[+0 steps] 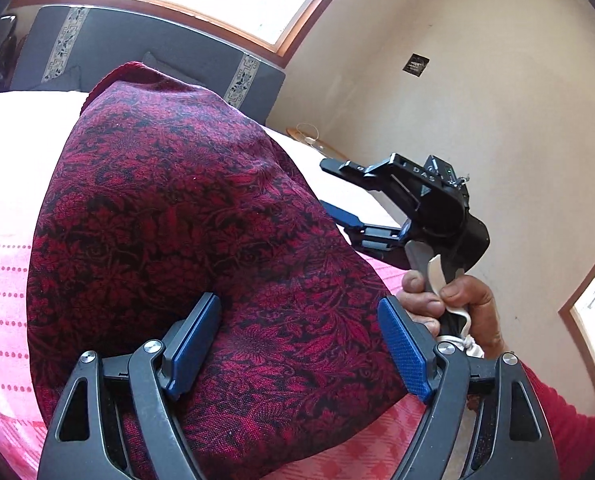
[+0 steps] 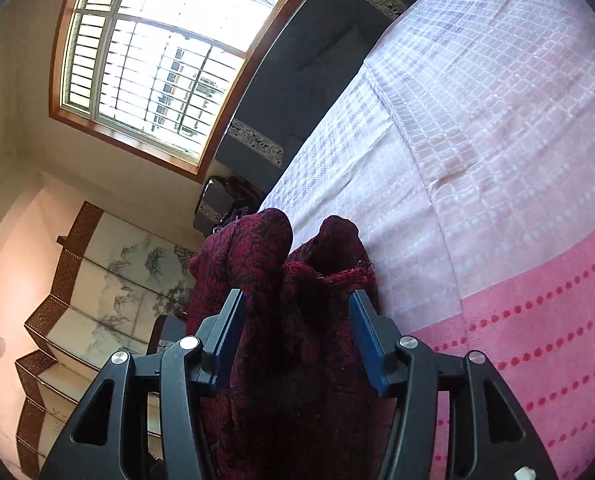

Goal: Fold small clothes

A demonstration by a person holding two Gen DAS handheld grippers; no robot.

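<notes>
A dark red garment (image 1: 185,216) with a black floral print hangs draped over both grippers above the bed. My left gripper (image 1: 301,344) has its jaws wide apart, and the cloth lies across and between the blue pads (image 1: 407,354) without being pinched. My right gripper (image 2: 297,332) is also open, with bunched cloth (image 2: 293,320) lying between its fingers. The right gripper also shows in the left wrist view (image 1: 331,188), open, held in a hand beyond the garment's right edge.
The bed has a pink dotted cover (image 2: 537,340) and a pale checked sheet (image 2: 477,100). A dark headboard (image 1: 145,44) stands under a window (image 2: 157,60). A folding screen (image 2: 97,300) stands by the wall. A small wooden side table (image 1: 309,140) stands by the bed.
</notes>
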